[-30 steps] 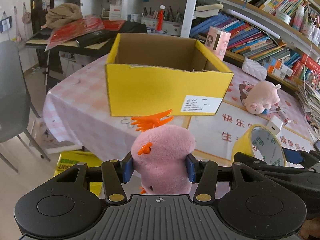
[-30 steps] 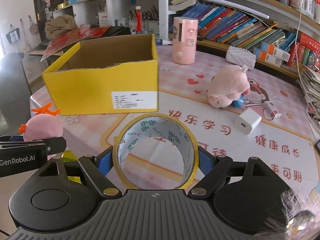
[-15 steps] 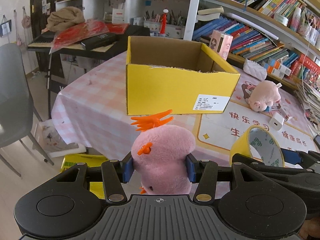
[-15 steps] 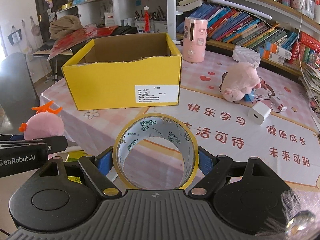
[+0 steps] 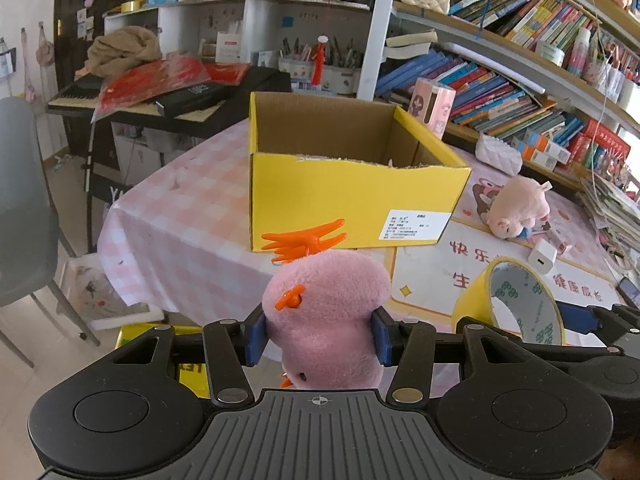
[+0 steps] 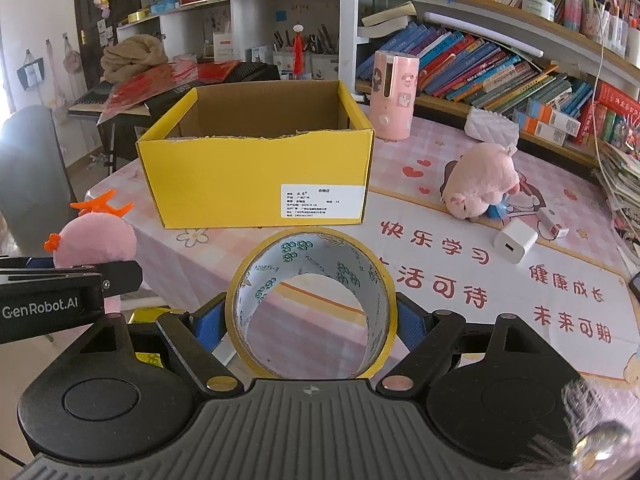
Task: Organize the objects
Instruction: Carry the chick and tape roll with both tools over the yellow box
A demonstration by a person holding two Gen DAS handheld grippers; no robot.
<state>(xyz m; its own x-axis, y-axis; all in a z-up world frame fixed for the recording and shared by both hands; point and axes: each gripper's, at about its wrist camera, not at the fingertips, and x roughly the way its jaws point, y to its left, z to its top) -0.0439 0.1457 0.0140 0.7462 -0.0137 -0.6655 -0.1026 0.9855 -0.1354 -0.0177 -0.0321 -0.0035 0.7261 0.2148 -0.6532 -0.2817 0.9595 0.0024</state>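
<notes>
Change since a second ago: the yellow box [image 5: 352, 184] sits smaller and further off in both wrist views, with more of the counter's [image 6: 460, 280] near edge and the floor below it in sight; both grips unchanged.
Left gripper [image 5: 318, 336]: pointed forward and tilted down, out past the counter's near edge; jaws partly closed, blue pads [image 5: 256, 338] pressed into both sides of the pink plush toy [image 5: 326, 316].
Right gripper [image 6: 310, 322]: level beside the left one, same downward tilt; jaws set wide, blue pads [image 6: 410, 326] clamped on the outer rim of the tape roll [image 6: 312, 304].
Yellow box: open-topped cardboard, on the counter ahead of both grippers, white label on its near face; nothing seen inside from this angle.
Pink plush toy: held upright in the air, orange crest on top, orange tuft on its side, well short of the box.
Tape roll: yellow, held on edge with its hole facing the camera, over the counter's front part.
Plush pig [image 6: 480, 186]: lying on the counter, right of the box.
Pink cylinder [image 6: 394, 96]: upright behind the box's right corner.
White charger [image 6: 514, 240]: on the counter, near the pig.
Way to the box: clear counter between grippers and box.
</notes>
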